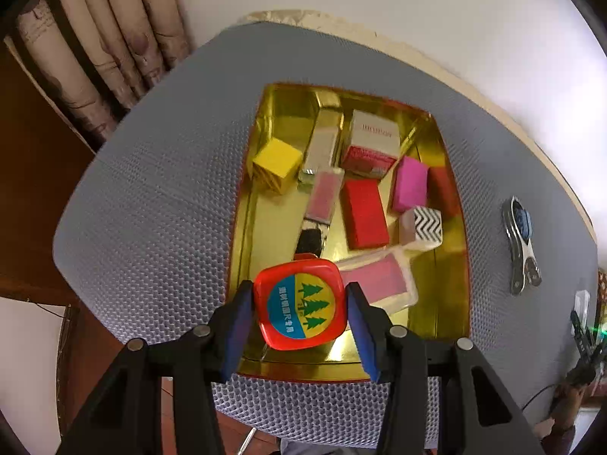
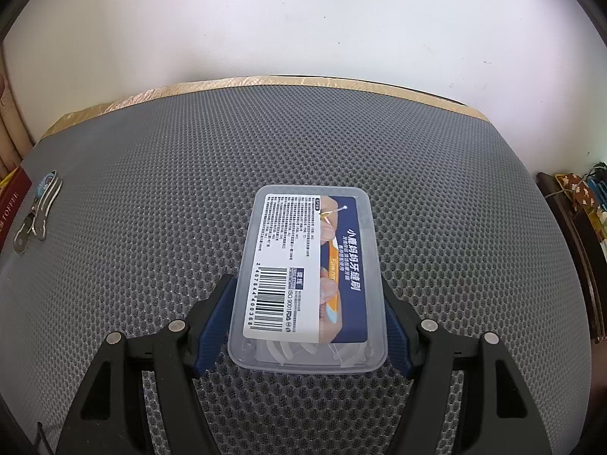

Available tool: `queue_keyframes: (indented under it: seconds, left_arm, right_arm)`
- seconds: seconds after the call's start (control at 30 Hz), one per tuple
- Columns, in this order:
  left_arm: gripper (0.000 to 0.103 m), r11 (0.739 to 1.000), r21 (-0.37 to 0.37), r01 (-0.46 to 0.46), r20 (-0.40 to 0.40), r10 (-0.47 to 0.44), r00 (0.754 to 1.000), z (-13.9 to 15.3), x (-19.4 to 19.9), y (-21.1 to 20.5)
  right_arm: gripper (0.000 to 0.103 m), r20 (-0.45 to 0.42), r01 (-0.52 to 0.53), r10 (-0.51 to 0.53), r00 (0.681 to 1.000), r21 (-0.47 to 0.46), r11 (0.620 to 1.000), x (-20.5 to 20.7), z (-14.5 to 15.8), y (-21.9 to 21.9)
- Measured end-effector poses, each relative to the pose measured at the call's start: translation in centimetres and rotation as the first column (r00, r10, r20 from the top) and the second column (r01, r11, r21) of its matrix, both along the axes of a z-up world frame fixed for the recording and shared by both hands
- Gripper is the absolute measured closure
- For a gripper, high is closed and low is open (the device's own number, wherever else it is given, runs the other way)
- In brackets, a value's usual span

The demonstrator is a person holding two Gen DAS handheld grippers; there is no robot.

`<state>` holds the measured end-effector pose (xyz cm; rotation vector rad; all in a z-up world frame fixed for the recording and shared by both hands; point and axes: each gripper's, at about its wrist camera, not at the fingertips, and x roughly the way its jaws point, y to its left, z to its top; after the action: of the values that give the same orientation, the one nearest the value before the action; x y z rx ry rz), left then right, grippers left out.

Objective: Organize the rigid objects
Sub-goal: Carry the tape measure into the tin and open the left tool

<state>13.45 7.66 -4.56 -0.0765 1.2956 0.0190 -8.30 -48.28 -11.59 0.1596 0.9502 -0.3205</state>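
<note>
In the left wrist view a gold tin tray [image 1: 451, 295] sits on the grey mat and holds several small boxes: a yellow cube [image 1: 277, 163], a red box [image 1: 364, 214], a magenta box [image 1: 409, 184], a zigzag box [image 1: 426, 225] and others. My left gripper [image 1: 299, 309] is shut on a red tape measure [image 1: 299, 303] with a tree label, held over the tray's near end. In the right wrist view my right gripper [image 2: 307, 303] is shut on a clear plastic box [image 2: 309, 276] with a barcode label, at or just above the mat.
A nail clipper [image 1: 519, 242] lies on the grey honeycomb mat [image 1: 159, 189] right of the tray; it also shows in the right wrist view [image 2: 38, 208] at far left. Rolled papers [image 1: 95, 45] stand at the back left. White wall lies behind the table.
</note>
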Motion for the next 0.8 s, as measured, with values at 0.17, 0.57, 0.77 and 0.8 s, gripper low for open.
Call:
queue_keyframes:
  seconds: [0.17, 0.57, 0.77, 0.8]
  left_arm:
    - [0.054, 1.000, 0.029, 0.003, -0.015, -0.002, 1.000, -2.6, 0.5, -0.5]
    - [0.053, 0.990, 0.132, 0.050, 0.055, -0.057, 0.997, -3.6, -0.3, -2.4]
    - [0.053, 0.983, 0.178, 0.051, 0.186, -0.085, 0.979, -1.7, -2.8, -3.2]
    - [0.053, 0.983, 0.176, 0.048, 0.211, -0.085, 0.974, -1.2, -3.3, -3.3]
  right_arm:
    - [0.037, -0.001, -0.002, 0.002, 1.000, -0.002, 1.000, 0.0, -0.1, 0.0]
    - [0.037, 0.000, -0.003, 0.003, 1.000, -0.002, 1.000, 0.0, -0.1, 0.0]
    - [0.037, -0.001, -0.003, 0.003, 1.000, -0.005, 1.000, 0.1, -0.1, 0.0]
    - [0.037, -0.001, -0.003, 0.003, 1.000, -0.006, 1.000, 0.1, -0.1, 0.0]
